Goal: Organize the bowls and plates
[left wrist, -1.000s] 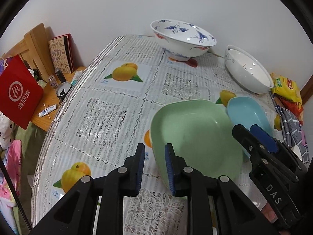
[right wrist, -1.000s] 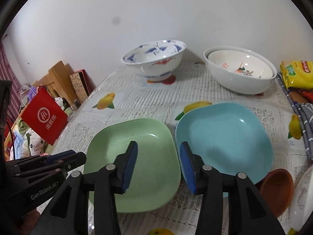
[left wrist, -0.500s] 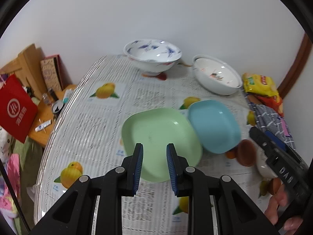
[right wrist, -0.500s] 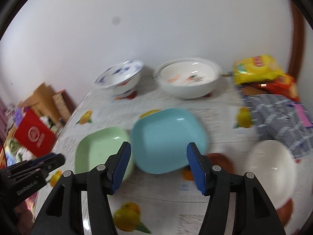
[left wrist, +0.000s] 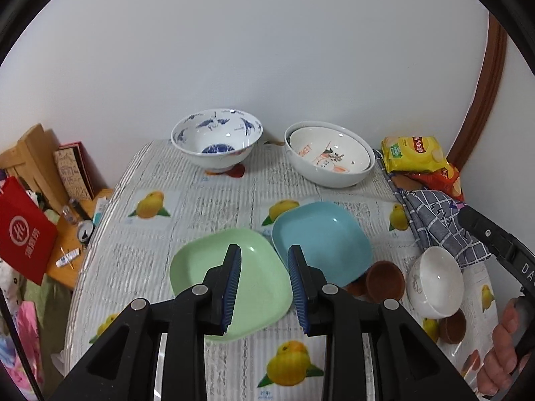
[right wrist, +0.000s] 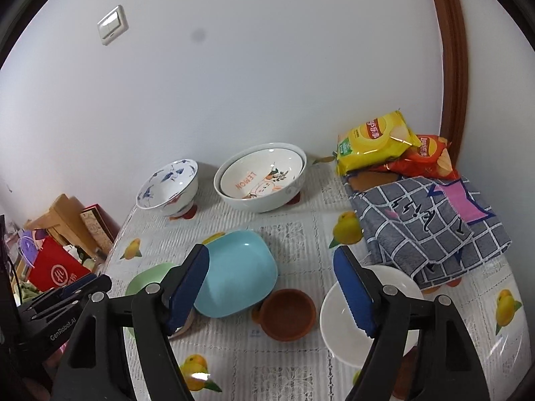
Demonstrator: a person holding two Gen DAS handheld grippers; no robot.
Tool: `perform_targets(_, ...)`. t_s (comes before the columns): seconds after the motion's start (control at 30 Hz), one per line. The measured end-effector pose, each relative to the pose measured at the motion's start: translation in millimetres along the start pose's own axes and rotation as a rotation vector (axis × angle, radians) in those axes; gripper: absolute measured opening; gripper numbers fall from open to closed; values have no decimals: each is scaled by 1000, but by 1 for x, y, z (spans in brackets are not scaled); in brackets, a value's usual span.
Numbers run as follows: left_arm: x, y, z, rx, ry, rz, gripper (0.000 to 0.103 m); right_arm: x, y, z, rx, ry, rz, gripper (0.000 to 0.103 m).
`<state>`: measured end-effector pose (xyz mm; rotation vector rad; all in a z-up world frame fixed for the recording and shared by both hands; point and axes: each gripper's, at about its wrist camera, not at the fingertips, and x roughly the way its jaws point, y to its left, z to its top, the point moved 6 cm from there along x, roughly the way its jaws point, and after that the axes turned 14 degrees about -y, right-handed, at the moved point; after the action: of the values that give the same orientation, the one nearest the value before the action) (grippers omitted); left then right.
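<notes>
A green square plate (left wrist: 197, 267) lies on the table beside a blue square plate (left wrist: 321, 234); both also show in the right wrist view, green (right wrist: 147, 277) and blue (right wrist: 237, 270). A small brown bowl (right wrist: 287, 310) and a small white bowl (right wrist: 337, 310) sit near the front right. At the back stand a blue-patterned bowl (left wrist: 215, 140) and a white bowl nested in a larger white bowl (left wrist: 329, 153). My left gripper (left wrist: 264, 287) is open and empty, above the green plate's near edge. My right gripper (right wrist: 271, 287) is wide open and empty, above the brown bowl.
Yellow and red snack bags (right wrist: 378, 140) and a checked grey cloth (right wrist: 428, 220) lie at the back right. A red bag (left wrist: 20, 234) and a cluttered wooden side table (left wrist: 67, 220) stand left of the table edge. The wall runs close behind the bowls.
Both grippers have pulled back and up from the plates, so more of the table shows. Both have opened wider, the right one most. The plates and bowls have not moved.
</notes>
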<state>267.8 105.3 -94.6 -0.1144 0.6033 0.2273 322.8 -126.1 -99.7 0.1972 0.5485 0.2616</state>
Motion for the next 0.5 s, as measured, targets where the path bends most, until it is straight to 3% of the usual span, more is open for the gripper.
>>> perform_targets(0.17,20,-4,9,23,5,-7,27,21,7,6,-27,7,7,76)
perform_targets(0.37,67,-9,9,35,96,-35,27,72,20,3,-36,58,36,76)
perform_targets(0.5,94,-12,9,71,114,-32,27,103,23,-4,-30,78,26,76)
